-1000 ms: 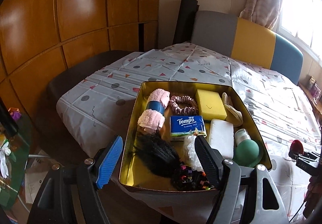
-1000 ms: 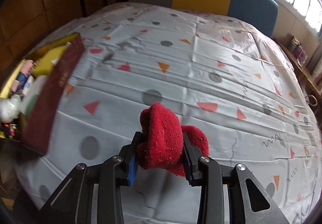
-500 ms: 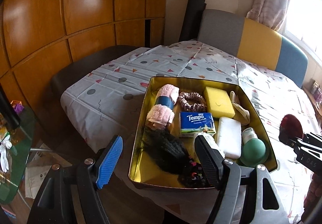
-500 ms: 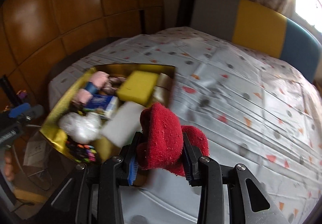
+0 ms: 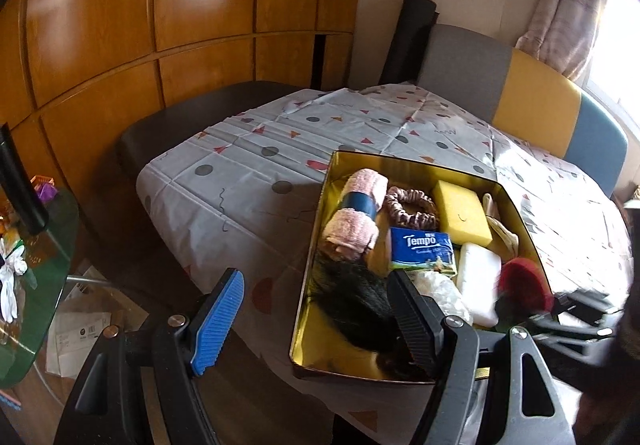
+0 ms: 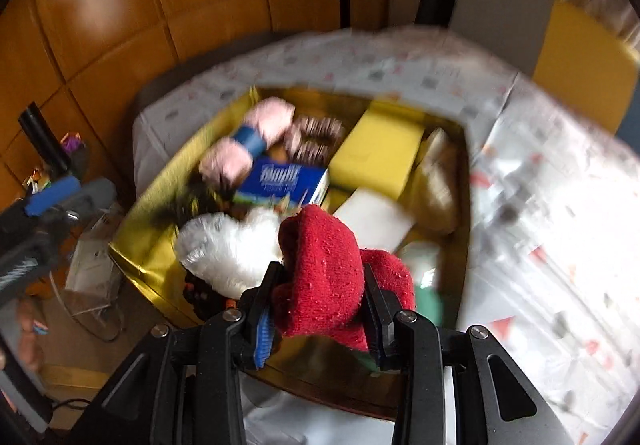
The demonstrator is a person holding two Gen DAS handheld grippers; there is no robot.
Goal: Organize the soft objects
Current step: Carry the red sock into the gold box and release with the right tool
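The right claw (image 6: 318, 303) pinches a red sock (image 6: 324, 277) and holds it over the near end of the gold tin (image 5: 308, 285), above a white plastic bundle (image 6: 224, 249). The left claw (image 5: 316, 319) hangs spread and empty at the tin's near corner. Its view shows the Tempo tissue pack (image 5: 422, 249) sharply; the right view is blurred

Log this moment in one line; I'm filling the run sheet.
right gripper: shut on red sock, over gold tin | left gripper: open
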